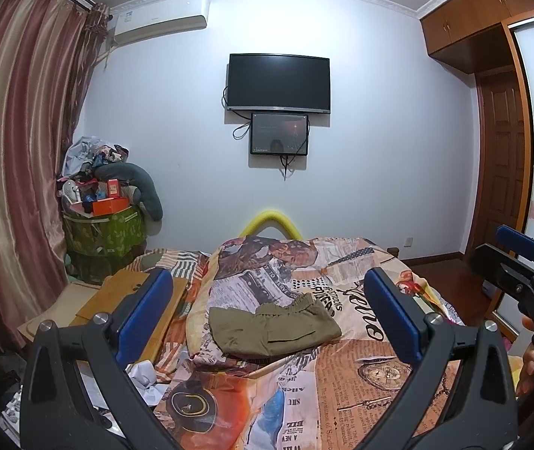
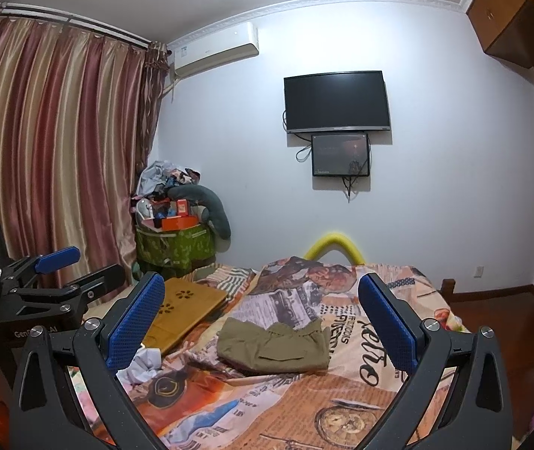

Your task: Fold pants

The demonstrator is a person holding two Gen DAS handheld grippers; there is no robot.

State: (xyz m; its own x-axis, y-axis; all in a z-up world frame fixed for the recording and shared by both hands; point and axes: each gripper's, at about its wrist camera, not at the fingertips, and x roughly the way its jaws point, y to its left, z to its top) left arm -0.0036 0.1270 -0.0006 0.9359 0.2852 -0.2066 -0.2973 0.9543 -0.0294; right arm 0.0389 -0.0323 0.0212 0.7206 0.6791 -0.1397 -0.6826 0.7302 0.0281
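Observation:
The olive-green pants (image 1: 274, 328) lie folded into a compact rectangle on the newspaper-print bedspread (image 1: 360, 375), elastic waistband toward the far side. They also show in the right wrist view (image 2: 274, 345). My left gripper (image 1: 267, 315) is open and empty, held back above the bed with the pants between its blue pads in view, not touching. My right gripper (image 2: 263, 322) is also open and empty, likewise held short of the pants. The right gripper shows at the right edge of the left wrist view (image 1: 522, 262), and the left gripper at the left edge of the right wrist view (image 2: 53, 270).
A wooden lap board (image 2: 180, 311) lies on the bed left of the pants, with crumpled white paper (image 2: 143, 365) near it. A green box piled with clutter (image 1: 105, 225) stands by the striped curtains (image 1: 15, 150). A wall television (image 1: 278, 82) and wardrobe (image 1: 492, 112) stand beyond.

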